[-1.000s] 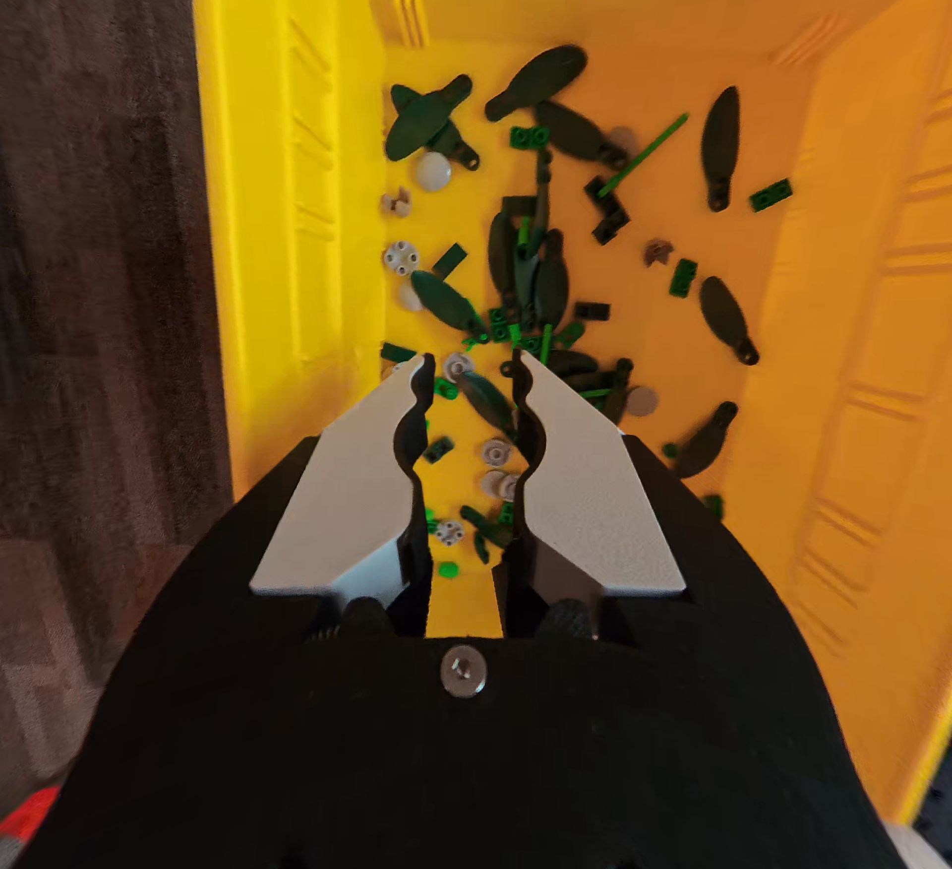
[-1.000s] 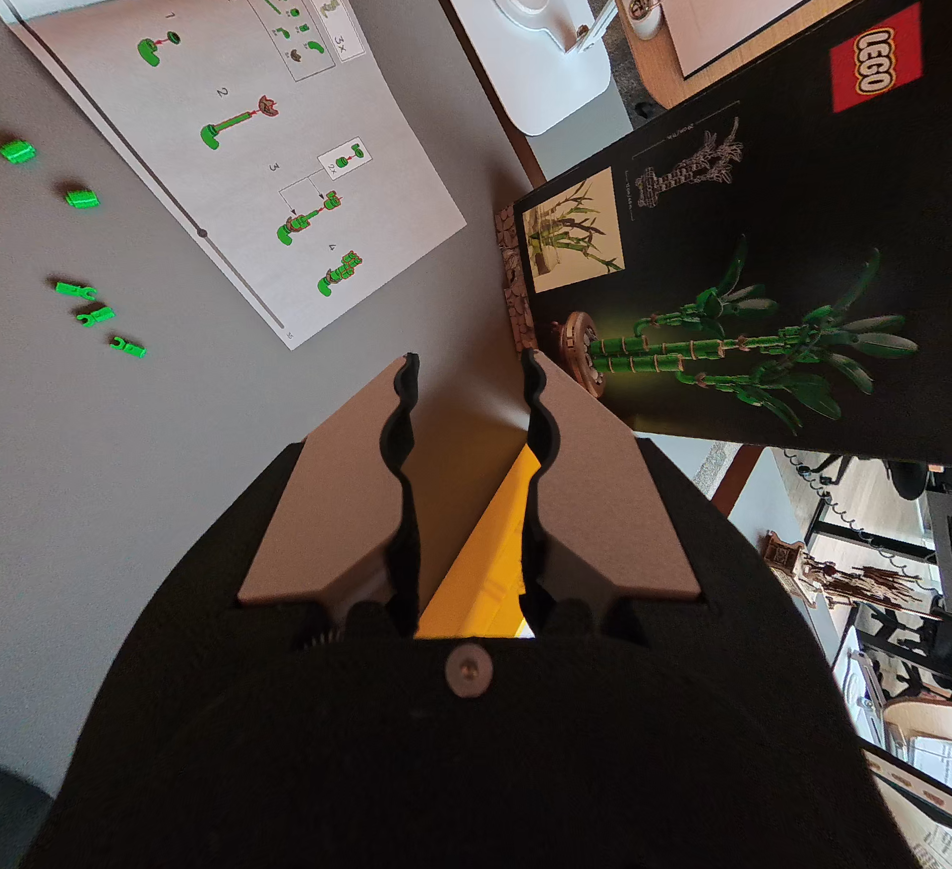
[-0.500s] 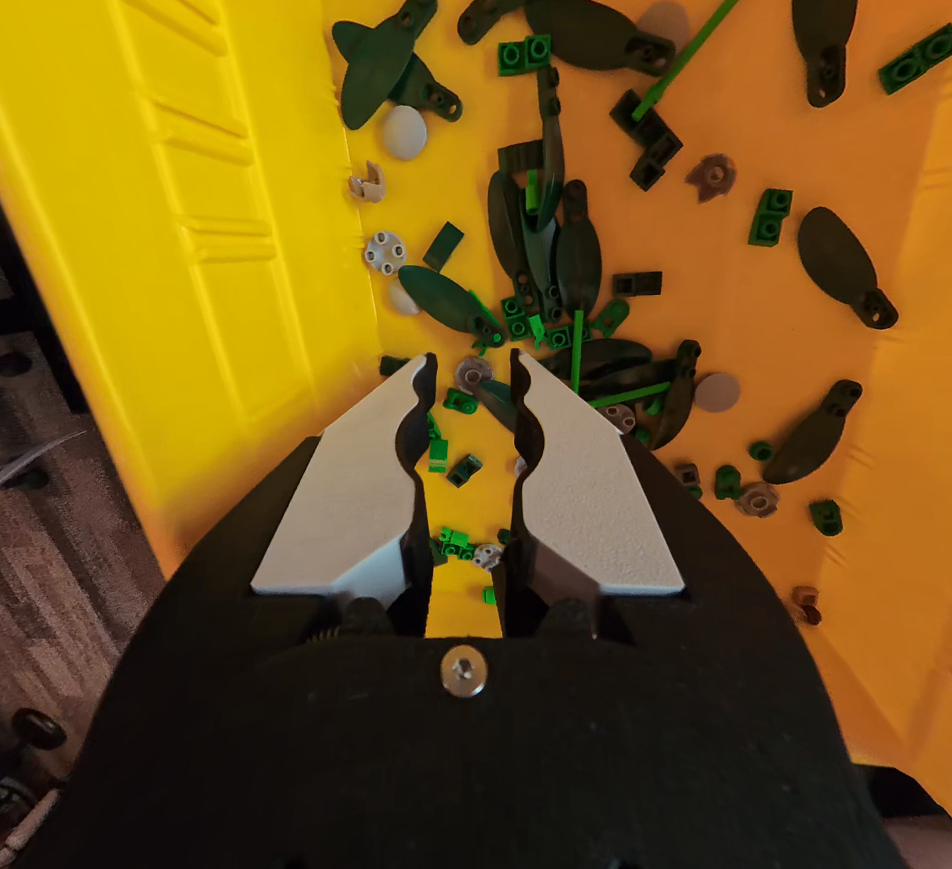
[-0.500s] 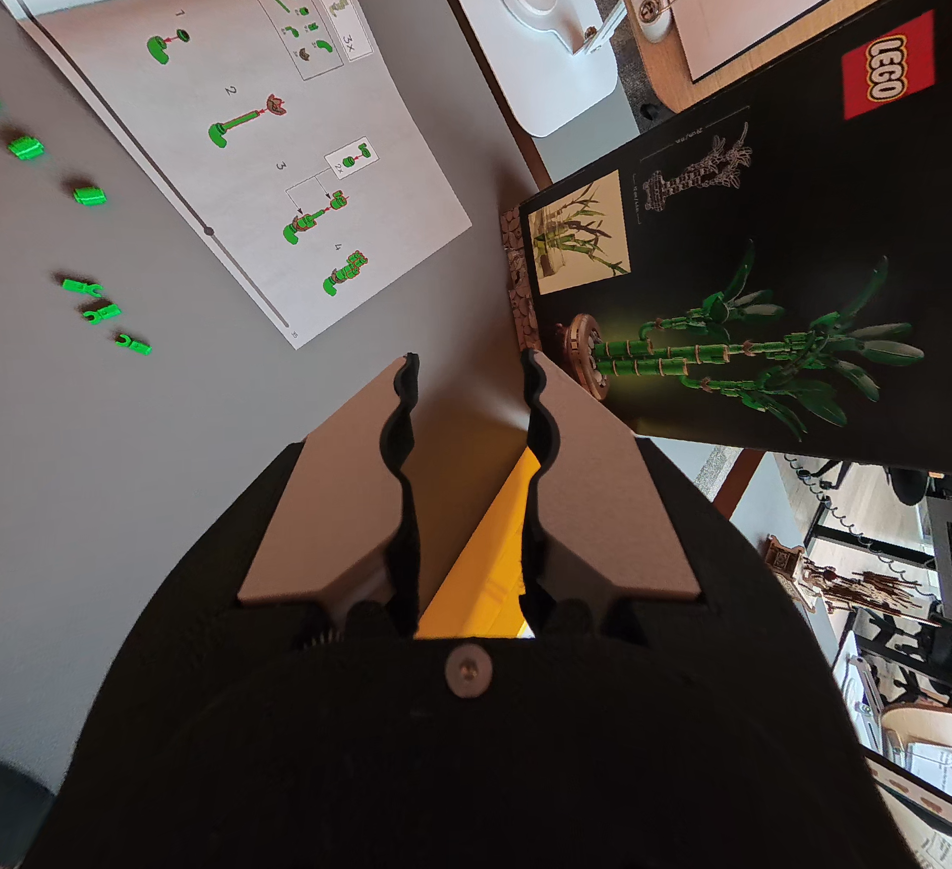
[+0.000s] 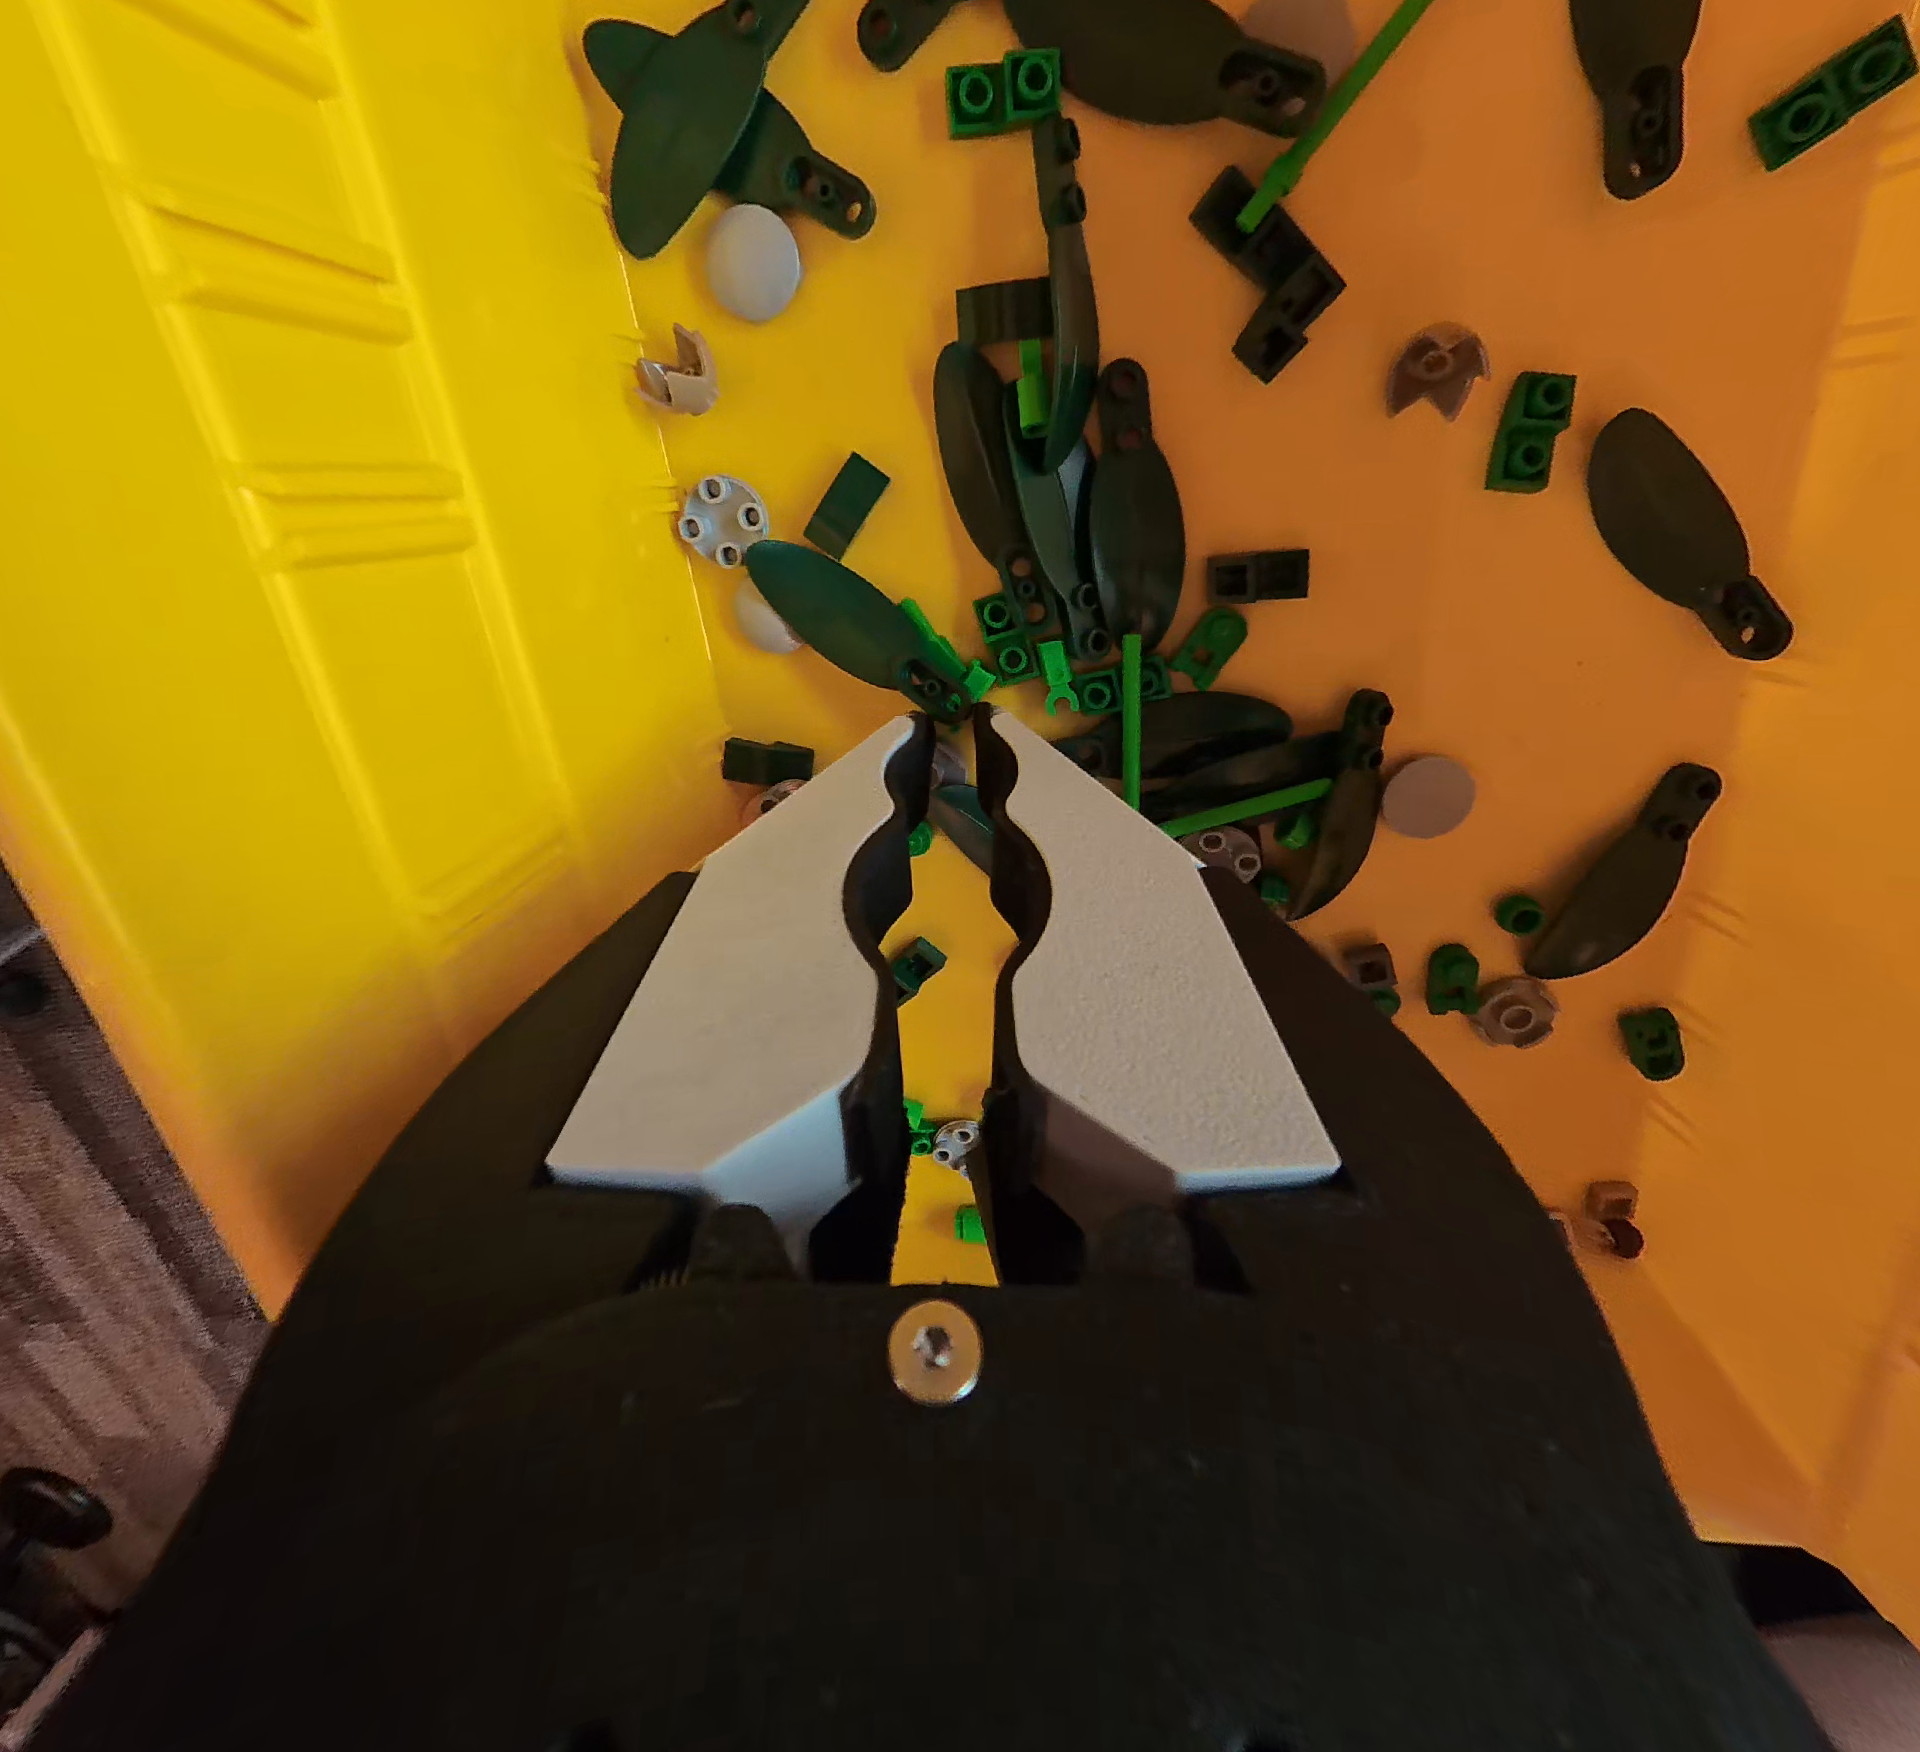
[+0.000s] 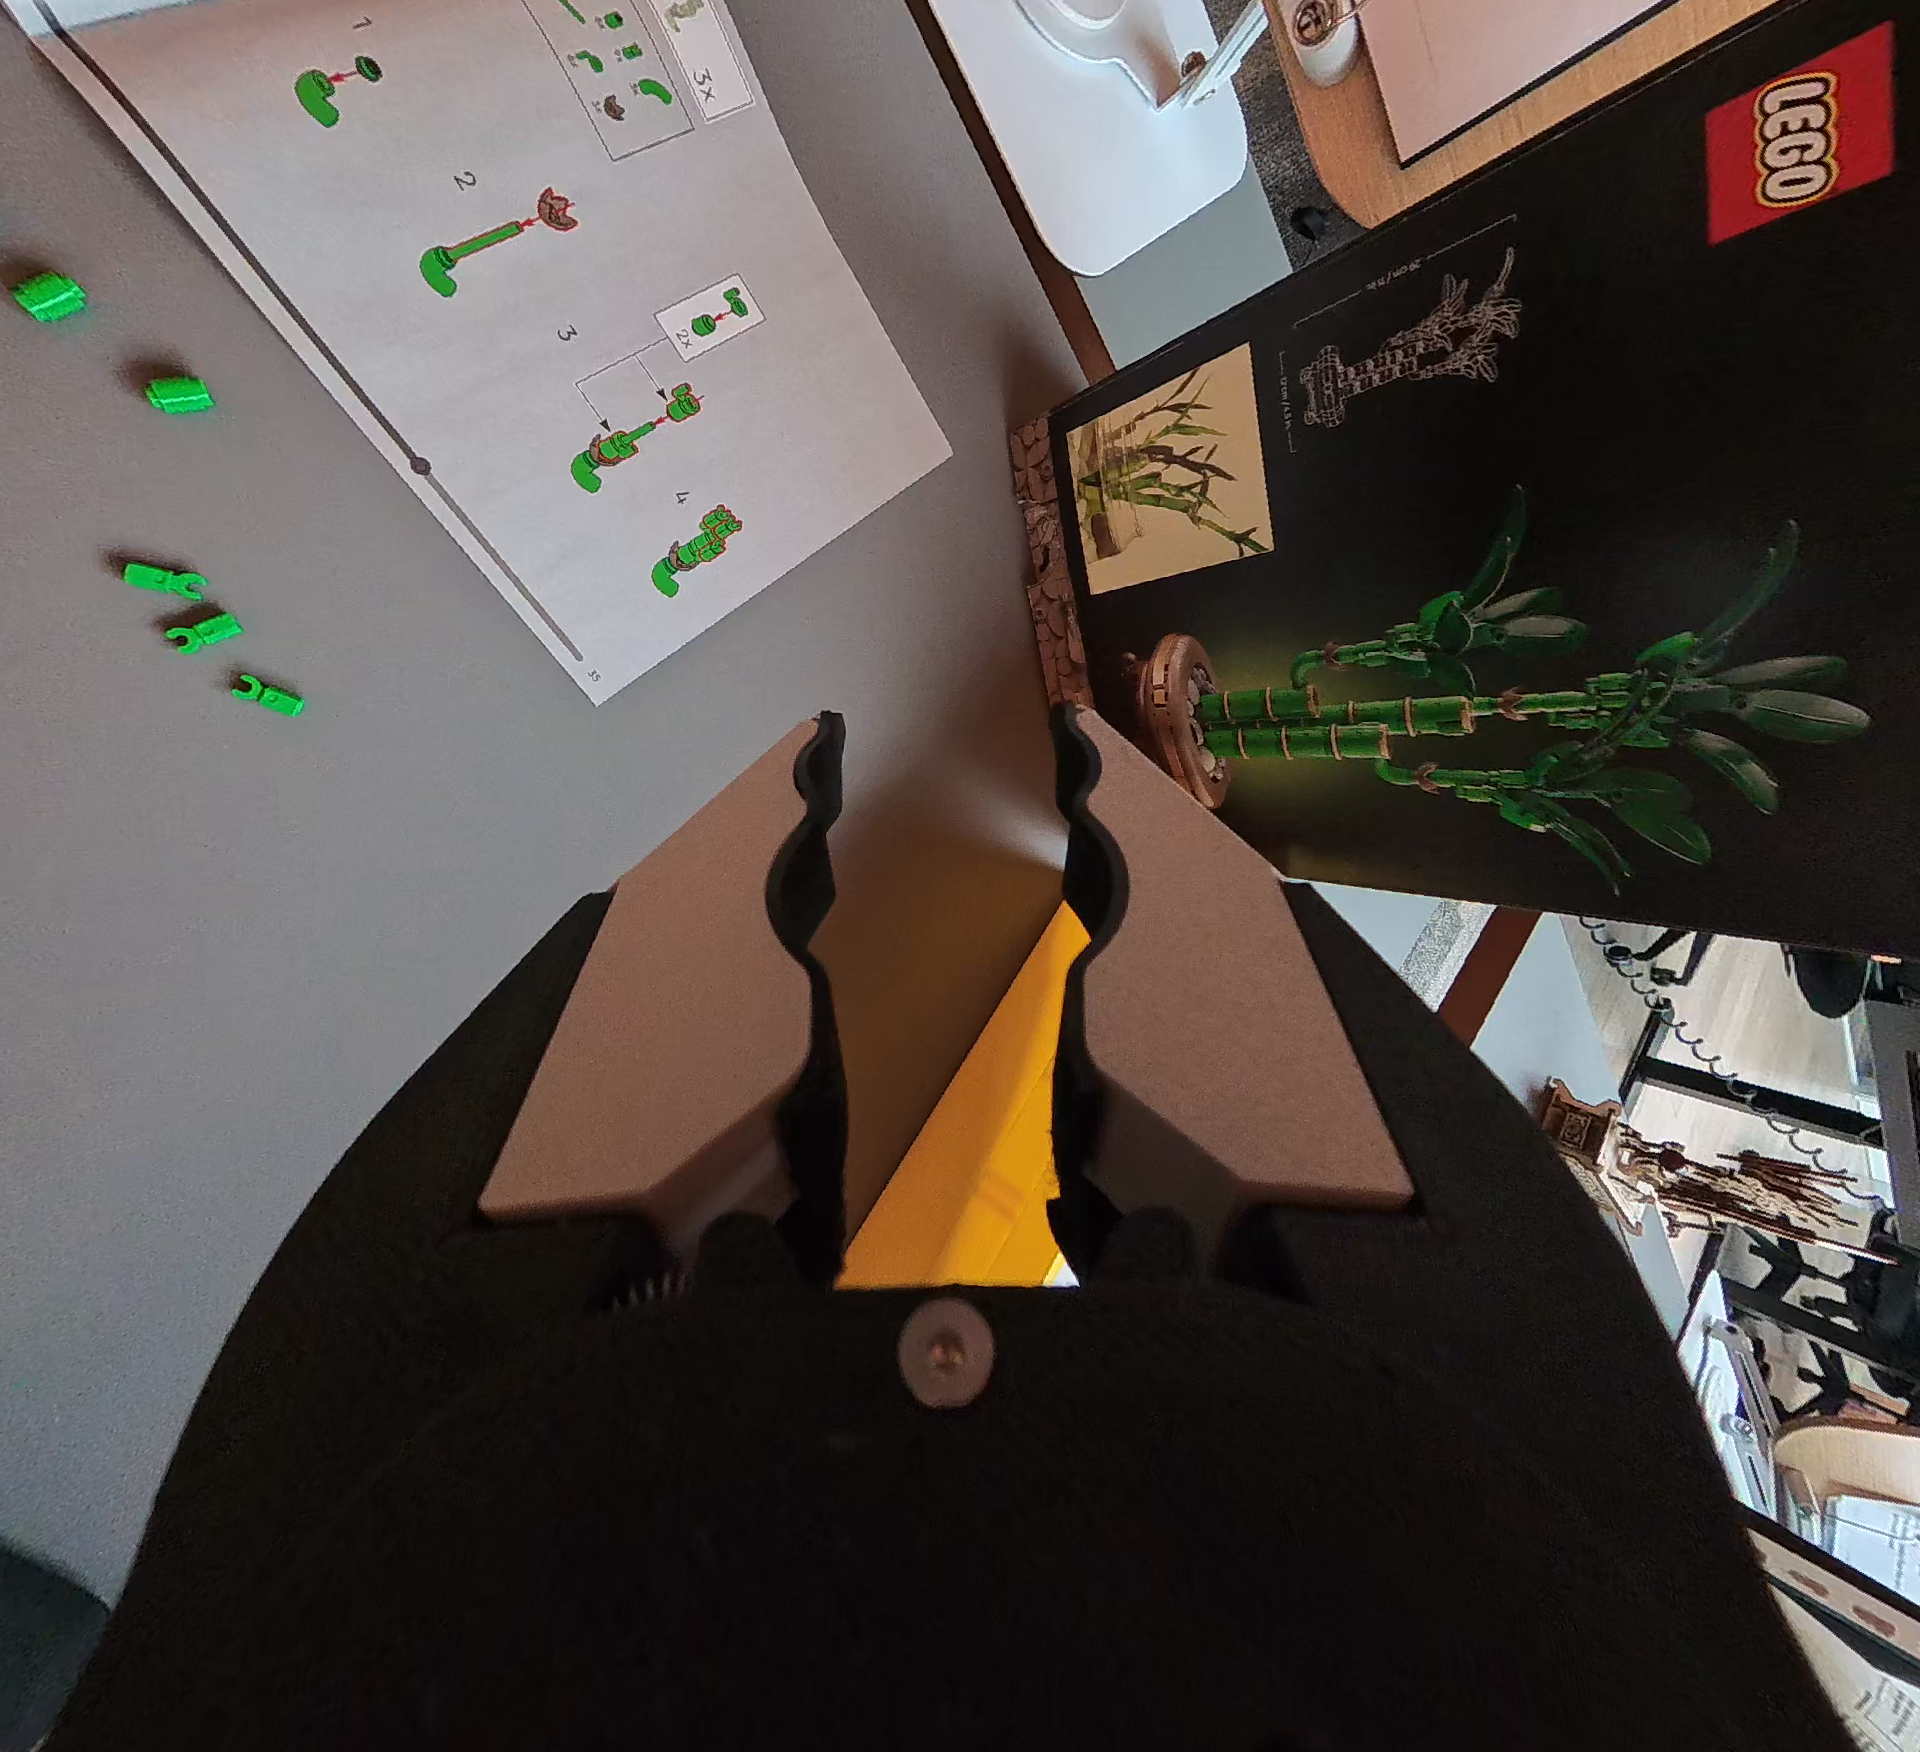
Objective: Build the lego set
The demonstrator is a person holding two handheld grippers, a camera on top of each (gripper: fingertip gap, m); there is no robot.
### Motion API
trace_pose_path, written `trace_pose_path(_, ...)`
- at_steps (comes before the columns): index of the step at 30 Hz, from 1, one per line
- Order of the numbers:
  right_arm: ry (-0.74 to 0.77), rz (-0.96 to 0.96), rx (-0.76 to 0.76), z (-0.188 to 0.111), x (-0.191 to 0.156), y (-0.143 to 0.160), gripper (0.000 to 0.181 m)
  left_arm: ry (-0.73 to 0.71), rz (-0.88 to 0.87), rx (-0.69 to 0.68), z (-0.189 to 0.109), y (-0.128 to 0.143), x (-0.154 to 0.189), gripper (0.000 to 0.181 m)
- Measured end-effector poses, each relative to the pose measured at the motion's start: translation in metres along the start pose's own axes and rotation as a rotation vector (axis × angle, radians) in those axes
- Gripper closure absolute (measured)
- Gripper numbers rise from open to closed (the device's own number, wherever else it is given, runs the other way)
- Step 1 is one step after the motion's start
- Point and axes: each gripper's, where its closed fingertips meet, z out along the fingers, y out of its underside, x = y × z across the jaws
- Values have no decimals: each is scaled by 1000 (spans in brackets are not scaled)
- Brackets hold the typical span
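- Currently, left claw (image 5: 951, 717) sits nearly pressed together inside the yellow bin (image 5: 312, 559), tips at a dark green leaf piece (image 5: 842, 624); a pinch cannot be confirmed.
- Judged light, rigid, slippery; best gripped across its flat blade.
- Right claw (image 6: 940, 734) hangs spread, empty, above the worktop (image 6: 312, 871).

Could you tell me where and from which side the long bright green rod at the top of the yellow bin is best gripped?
Grip the long bright green rod near its upper free end, coming straight down with the fingers across its thin shaft. It lies flat and diagonal on the yellow bin floor, and its lower end rests on a dark green angled brick, so the upper stretch is probably clearer.
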Motion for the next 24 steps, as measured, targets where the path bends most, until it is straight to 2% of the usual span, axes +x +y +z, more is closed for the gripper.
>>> trace_pose_path(7,-1,-2,0,0,0,0,141,-19,2,-12,-3,1,-2,176)
trace_pose_path(15,-3,-5,-5,0,-1,0,141,-53,-3,0,-26,5,-4,177)
trace_pose_path(17,-3,-5,-5,0,-1,1,141,-86,-3,1,-40,8,-6,177)
trace_pose_path(20,-1,-5,-7,0,-1,1,141,-132,-9,88,-75,1,-4,177)
trace_pose_path(22,2,-6,-4,-1,0,0,141,-150,7,191,-105,-13,7,178)
trace_pose_path(24,7,-5,-2,-3,0,0,141,-114,61,317,-137,-35,37,177)
